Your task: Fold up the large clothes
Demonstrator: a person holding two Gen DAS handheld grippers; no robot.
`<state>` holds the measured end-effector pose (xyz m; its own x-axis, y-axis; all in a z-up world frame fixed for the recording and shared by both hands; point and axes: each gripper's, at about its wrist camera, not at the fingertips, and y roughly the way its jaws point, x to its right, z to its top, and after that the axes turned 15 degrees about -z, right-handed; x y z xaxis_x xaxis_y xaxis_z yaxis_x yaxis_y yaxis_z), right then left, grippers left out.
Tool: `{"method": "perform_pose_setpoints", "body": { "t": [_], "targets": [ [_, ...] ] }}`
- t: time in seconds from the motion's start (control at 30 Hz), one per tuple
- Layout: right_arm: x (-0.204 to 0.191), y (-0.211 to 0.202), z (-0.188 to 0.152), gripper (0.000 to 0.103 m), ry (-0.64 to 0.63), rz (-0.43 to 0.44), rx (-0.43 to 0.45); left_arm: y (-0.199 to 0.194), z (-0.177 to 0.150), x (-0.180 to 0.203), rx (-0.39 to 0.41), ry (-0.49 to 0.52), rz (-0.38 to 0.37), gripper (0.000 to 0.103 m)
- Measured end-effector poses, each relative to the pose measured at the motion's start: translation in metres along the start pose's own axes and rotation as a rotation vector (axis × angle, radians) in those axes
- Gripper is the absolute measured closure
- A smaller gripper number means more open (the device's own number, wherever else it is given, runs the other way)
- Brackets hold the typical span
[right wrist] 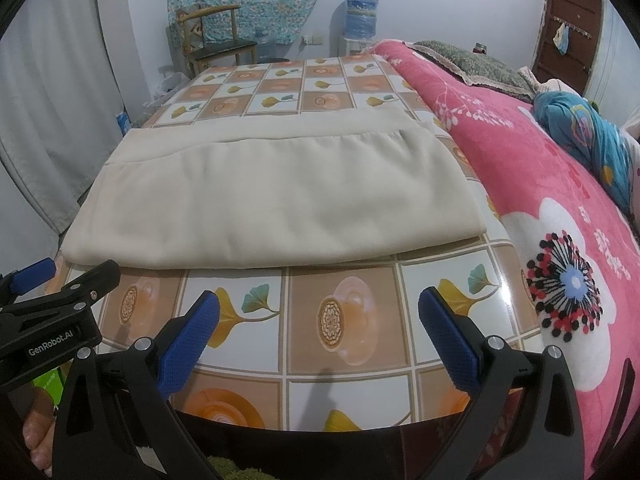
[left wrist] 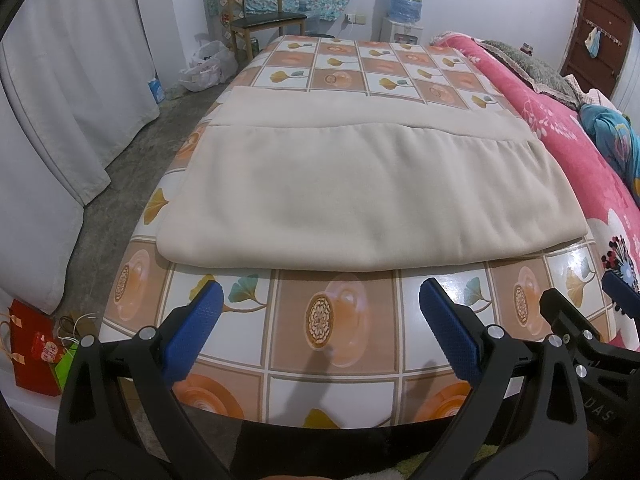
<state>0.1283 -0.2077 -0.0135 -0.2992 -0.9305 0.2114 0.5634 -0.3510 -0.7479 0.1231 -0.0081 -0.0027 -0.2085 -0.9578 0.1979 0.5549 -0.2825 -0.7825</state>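
A large beige garment (left wrist: pixel 360 184) lies folded flat on the patterned table (left wrist: pixel 332 344), its near folded edge running across the table's width; in the right wrist view the same garment (right wrist: pixel 272 204) sits ahead and slightly left. My left gripper (left wrist: pixel 320 304) hovers open over the bare tabletop just short of that edge, blue pads wide apart and empty. My right gripper (right wrist: pixel 318 312) is also open and empty, level with the left one. The left gripper (right wrist: pixel 36 276) shows at the left edge of the right wrist view, and the right gripper (left wrist: pixel 592 304) at the right edge of the left one.
A bed with a pink floral blanket (right wrist: pixel 540 184) runs along the table's right side. A wooden chair (left wrist: pixel 260 12) and a water dispenser (left wrist: pixel 406 4) stand beyond the far end. White curtains (left wrist: pixel 60 100) hang left; bags (left wrist: pixel 32 344) sit on the floor.
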Motion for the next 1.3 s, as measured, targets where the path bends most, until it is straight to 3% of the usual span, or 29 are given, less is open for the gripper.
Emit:
{"method": "perform_pose_setpoints", "body": {
  "t": [1.3],
  "targets": [
    [0.0011, -0.0035, 0.0009, 0.006, 0.004, -0.002, 0.004, -0.0027, 0.0027, 0.0007, 0.011, -0.014, -0.004, 0.008]
  ]
}}
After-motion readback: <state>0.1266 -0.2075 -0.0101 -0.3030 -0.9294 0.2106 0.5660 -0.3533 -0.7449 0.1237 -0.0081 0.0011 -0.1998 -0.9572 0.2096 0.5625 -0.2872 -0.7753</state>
